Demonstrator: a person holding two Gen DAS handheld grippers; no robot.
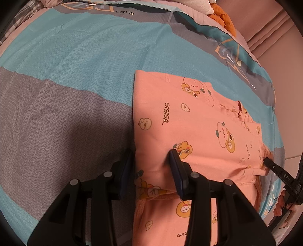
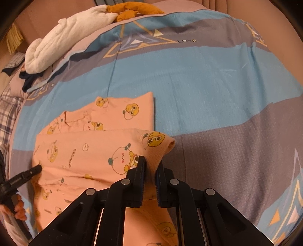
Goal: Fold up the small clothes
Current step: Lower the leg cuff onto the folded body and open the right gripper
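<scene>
Pink cloth lies in front of me on the bed (image 1: 66,79): a small printed garment (image 1: 189,128), spread on the striped blue and grey bedcover and already partly doubled over on itself. I take the rest of the scene from that garment.

My right gripper (image 2: 151,166) is nearly shut, its jaws pinching a cuff or corner of the garment at the edge that faces the bare bedcover; the pinched cloth stands up in a little peak above the flat part. My left gripper (image 1: 151,160) is partly open and sits astride the opposite long edge of the garment, one finger (image 1: 176,170) resting on the pink cloth, the other off it over the grey stripe. I cannot tell whether it presses down, but it grips nothing. Beyond the garment's far end, near the pillow end of the bed, lie a white plush toy (image 2: 66,41) and something orange (image 2: 132,9), well apart from my work.

To my mind I am midway through a fold: the corner is lifted and has yet to be laid across. Next I would carry that corner over the garment's middle toward the left gripper's side, keep the cloth taut, set it down square with the edge beneath, and only then let go.
</scene>
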